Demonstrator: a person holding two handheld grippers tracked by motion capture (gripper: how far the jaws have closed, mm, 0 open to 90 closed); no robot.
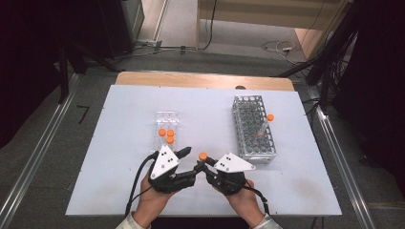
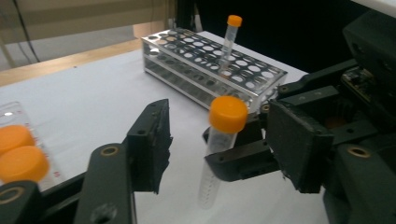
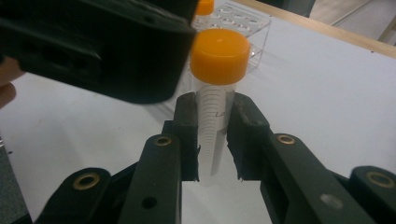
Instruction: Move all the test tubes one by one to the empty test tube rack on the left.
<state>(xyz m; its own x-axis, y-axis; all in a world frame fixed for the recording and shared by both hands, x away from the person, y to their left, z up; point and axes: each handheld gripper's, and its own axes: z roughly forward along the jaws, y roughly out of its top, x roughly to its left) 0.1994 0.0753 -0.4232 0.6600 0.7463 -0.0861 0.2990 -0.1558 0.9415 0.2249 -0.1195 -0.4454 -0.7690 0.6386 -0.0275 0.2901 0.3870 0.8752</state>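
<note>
Item: capped tube, upright, clamped at mid-body in the right claw above the bench.
Left claw: jaws apart, flanking the orange cap, not touching.
Step, as judged: uncapping.
Next: close left claw on cap, twist; right claw holds firm.

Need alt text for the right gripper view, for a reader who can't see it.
The right gripper clamps a clear tube with an orange cap upright between its two black fingers above a white table. Part of the left gripper looms at upper left beside the cap, with a clear rack behind.
</note>
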